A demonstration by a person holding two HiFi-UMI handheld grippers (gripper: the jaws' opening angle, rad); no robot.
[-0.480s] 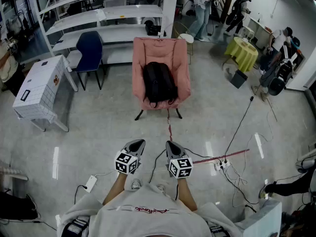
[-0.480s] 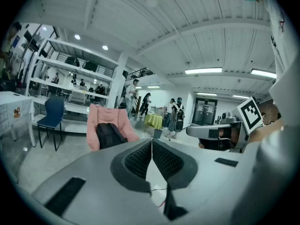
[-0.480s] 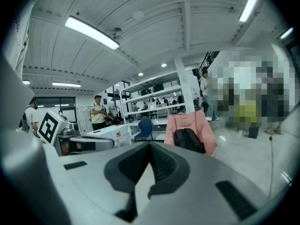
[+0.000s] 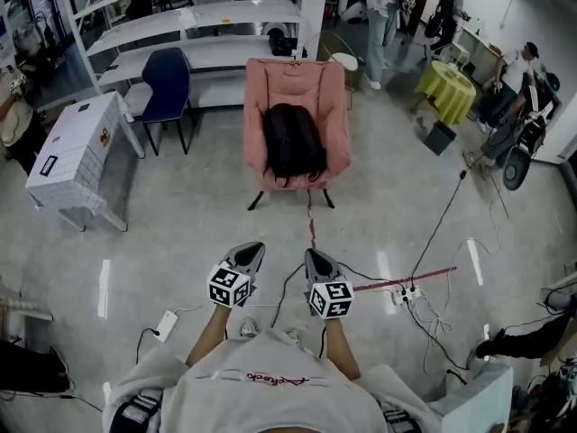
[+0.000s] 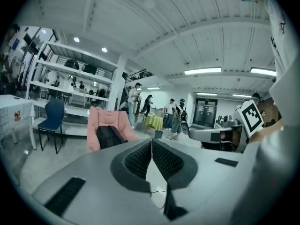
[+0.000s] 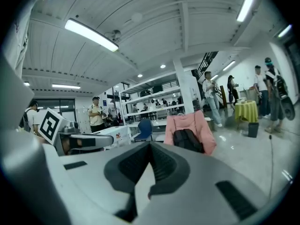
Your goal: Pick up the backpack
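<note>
On the seat of the pink armchair (image 4: 293, 79) across the floor, the black backpack (image 4: 293, 141) leans against the backrest, untouched. Well short of it, the person holds both tools side by side, pointing toward the chair. The left gripper (image 4: 253, 249) has its jaws pressed together with nothing between them, and the right gripper (image 4: 311, 256) is the same. A blue chair (image 4: 168, 79) stands left of the armchair, before white shelving (image 4: 207, 12).

bright, even | ceiling tube lights (image 6: 91, 34) | fisheye edges (dark corners)
</note>
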